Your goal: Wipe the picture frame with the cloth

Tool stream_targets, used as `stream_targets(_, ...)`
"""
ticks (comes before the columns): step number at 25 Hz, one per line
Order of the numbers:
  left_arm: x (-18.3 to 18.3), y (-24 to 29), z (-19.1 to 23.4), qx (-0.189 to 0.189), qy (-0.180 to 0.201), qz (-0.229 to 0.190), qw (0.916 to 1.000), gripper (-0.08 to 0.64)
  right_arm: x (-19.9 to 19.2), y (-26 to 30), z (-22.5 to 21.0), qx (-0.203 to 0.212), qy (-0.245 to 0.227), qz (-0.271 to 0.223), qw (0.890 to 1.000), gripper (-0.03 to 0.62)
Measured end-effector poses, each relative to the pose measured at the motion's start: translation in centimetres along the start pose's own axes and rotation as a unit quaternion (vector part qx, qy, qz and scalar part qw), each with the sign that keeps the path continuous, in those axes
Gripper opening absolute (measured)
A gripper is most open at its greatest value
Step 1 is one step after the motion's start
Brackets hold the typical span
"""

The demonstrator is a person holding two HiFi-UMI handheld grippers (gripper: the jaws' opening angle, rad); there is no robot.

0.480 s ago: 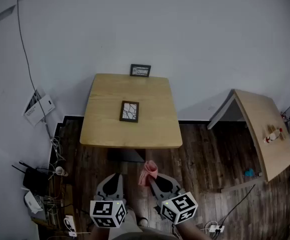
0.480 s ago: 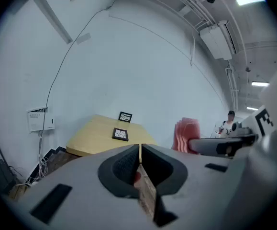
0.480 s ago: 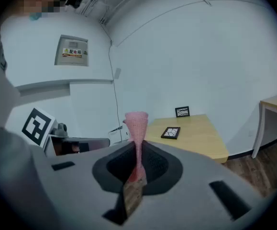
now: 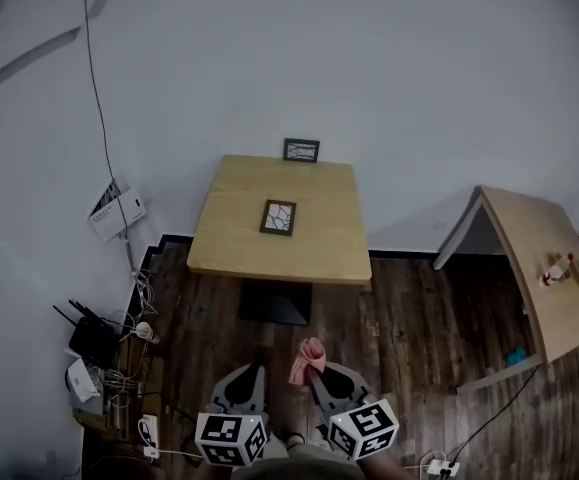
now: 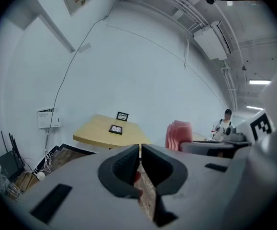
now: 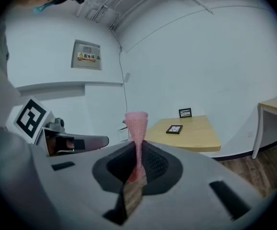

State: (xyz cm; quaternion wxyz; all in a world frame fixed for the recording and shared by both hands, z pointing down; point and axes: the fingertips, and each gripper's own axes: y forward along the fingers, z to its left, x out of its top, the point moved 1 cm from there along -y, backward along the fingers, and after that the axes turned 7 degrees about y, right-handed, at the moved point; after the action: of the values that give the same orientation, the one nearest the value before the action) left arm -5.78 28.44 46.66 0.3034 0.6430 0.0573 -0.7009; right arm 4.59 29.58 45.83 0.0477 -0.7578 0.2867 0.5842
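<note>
Pinching the pink cloth (image 6: 137, 123) in the right gripper (image 6: 139, 150), pads closed on its lower end, the rest standing up above the jaws as a narrow folded column. Carrying nothing in the left gripper (image 5: 140, 147): jaws pressed together, only a sliver of gap between them. Both held low and close to the body, side by side over the dark wooden floor (image 4: 389, 308), pointing toward the table (image 4: 269, 263) but well apart from it.

Judging from that: cloth secured, wiping not yet begun, no contact with the picture frame (image 4: 278, 218). Left to do, most likely: closing in on the table, bringing the cloth down onto the frame, rubbing across its face and border, perhaps steadying it with the empty gripper.

Lying flat near the middle of the light wooden tabletop, a small dark-bordered rectangle around a pale picture crossed by thin dark branching lines; too small from here to tell dust or smears. Looks light and apt to slide under a wipe, so probably worth pinning down. Standing upright at the table's far edge, against the wall (image 4: 369, 88), a second frame (image 4: 301, 150) of like make; unclear which of the two is meant by the task, though the flat one seems the easier target
</note>
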Motion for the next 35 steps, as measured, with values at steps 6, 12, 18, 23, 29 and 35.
stream_targets(6, -0.1, -0.9, -0.9, 0.009, -0.011, -0.005, 0.9999, 0.012, 0.3, -1.9, 0.8, 0.017, 0.004, -0.015, 1.0, 0.017)
stream_targets(12, -0.7, -1.4, -2.2, 0.011, -0.017, -0.001, 0.9998, 0.012, 0.3, -2.9, 0.6, 0.027, 0.025, -0.024, 0.999, 0.018)
stream_targets(18, -0.7, -0.7, -1.7, 0.016, -0.016, -0.003, 0.9997, 0.012, 0.3, -1.9, -0.2, 0.028, 0.04, -0.025, 0.998, 0.018)
stream_targets(23, -0.4, 1.3, -0.7, 0.014, -0.018, -0.002, 0.9997, 0.012, 0.9, -0.4, -1.2, 0.024, 0.035, -0.024, 0.999, 0.018)
stream_targets(29, 0.9, 5.2, 1.3, 0.011, -0.023, -0.001, 0.9997, 0.012, 2.7, 2.4, -3.5, 0.016, 0.028, -0.019, 0.999, 0.018)
stream_targets(35, 2.4, 9.7, 3.9, 0.005, -0.023, 0.003, 0.9997, 0.012, 4.4, 6.9, -5.7, 0.009, 0.025, -0.016, 1.0, 0.018)
